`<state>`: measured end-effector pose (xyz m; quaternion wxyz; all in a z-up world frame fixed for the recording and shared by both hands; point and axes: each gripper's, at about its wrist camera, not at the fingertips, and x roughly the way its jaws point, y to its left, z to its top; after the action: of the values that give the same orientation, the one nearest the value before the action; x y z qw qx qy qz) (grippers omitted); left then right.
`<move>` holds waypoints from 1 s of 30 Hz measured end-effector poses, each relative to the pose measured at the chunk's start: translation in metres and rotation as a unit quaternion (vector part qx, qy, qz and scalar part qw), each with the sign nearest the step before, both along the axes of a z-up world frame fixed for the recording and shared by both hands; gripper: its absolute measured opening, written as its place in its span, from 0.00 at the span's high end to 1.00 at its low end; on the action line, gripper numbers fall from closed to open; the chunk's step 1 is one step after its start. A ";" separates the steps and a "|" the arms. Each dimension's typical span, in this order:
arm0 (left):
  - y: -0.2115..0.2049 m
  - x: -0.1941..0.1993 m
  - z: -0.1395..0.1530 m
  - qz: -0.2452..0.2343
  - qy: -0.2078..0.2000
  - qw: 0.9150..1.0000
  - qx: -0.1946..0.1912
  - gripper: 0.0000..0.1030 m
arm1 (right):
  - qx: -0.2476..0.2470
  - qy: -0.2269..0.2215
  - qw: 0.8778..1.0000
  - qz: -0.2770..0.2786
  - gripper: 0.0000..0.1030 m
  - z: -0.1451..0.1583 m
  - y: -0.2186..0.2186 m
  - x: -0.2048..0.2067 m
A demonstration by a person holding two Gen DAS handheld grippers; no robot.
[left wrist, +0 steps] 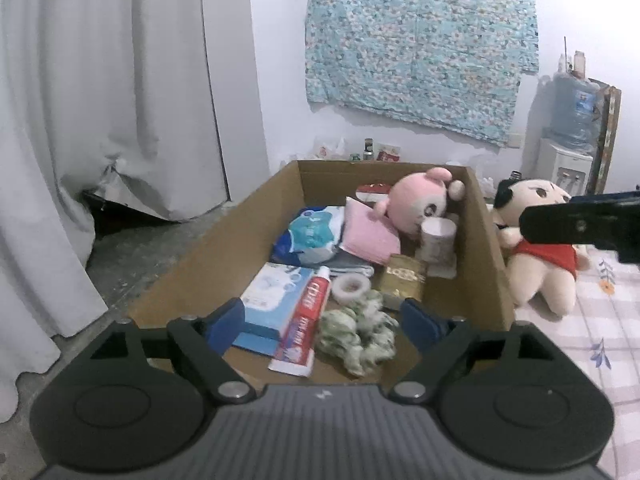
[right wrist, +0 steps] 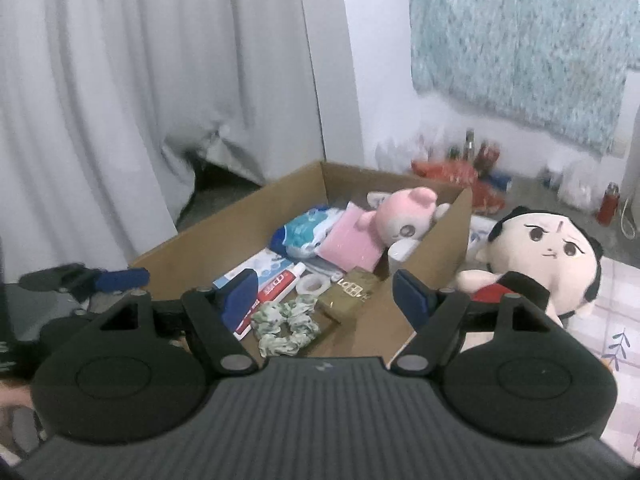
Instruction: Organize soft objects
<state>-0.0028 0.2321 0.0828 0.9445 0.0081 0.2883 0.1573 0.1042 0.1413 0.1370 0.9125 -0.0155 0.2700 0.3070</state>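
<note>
Left gripper [left wrist: 322,318]: jaws spread wide, nothing held; poised over the near end of the cardboard box [left wrist: 192,268].
Right gripper [right wrist: 324,296]: jaws parted and empty; seen at the right edge of the left wrist view, beside the doll.
Task's thing: the black-haired plush doll [right wrist: 548,256] in a red top is judged the next soft item; it lies outside the box, on the checked sheet [right wrist: 600,320], just beside the box's right wall.
Key relation: the doll lies right of and beyond the right gripper, head far, body near; the right hand is the nearer.
Already boxed: pink plush toy [left wrist: 416,208], pink cushion [left wrist: 370,236], green floral scrunchie [left wrist: 356,332].
Other contents: toothpaste tube [left wrist: 306,320], tape roll [left wrist: 352,288], gold packet [left wrist: 402,280], wipes pack [left wrist: 272,292].
Obstacle: the box's right wall is judged to need clearing.
</note>
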 end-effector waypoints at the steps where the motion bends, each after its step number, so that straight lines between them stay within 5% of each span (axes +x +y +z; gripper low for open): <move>1: -0.006 -0.002 -0.004 0.002 -0.006 1.000 0.001 0.14 | -0.001 -0.008 1.000 0.002 0.28 -0.005 -0.005 -0.005; 4: -0.018 -0.008 -0.014 0.007 -0.025 1.000 -0.012 0.14 | -0.006 -0.040 0.999 -0.004 0.28 -0.022 -0.020 -0.025; 13: -0.035 -0.018 -0.016 0.046 -0.039 0.998 0.035 0.05 | -0.015 -0.078 0.997 0.004 0.24 -0.049 -0.028 -0.044; 30: -0.041 -0.027 -0.014 0.054 -0.048 0.995 0.067 0.00 | 0.007 -0.069 0.998 -0.013 0.21 -0.062 -0.015 -0.020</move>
<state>-0.0301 0.1915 0.0687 0.9448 0.0479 0.2311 0.2274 0.0839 0.1262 0.0754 0.9329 -0.0262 0.2048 0.2950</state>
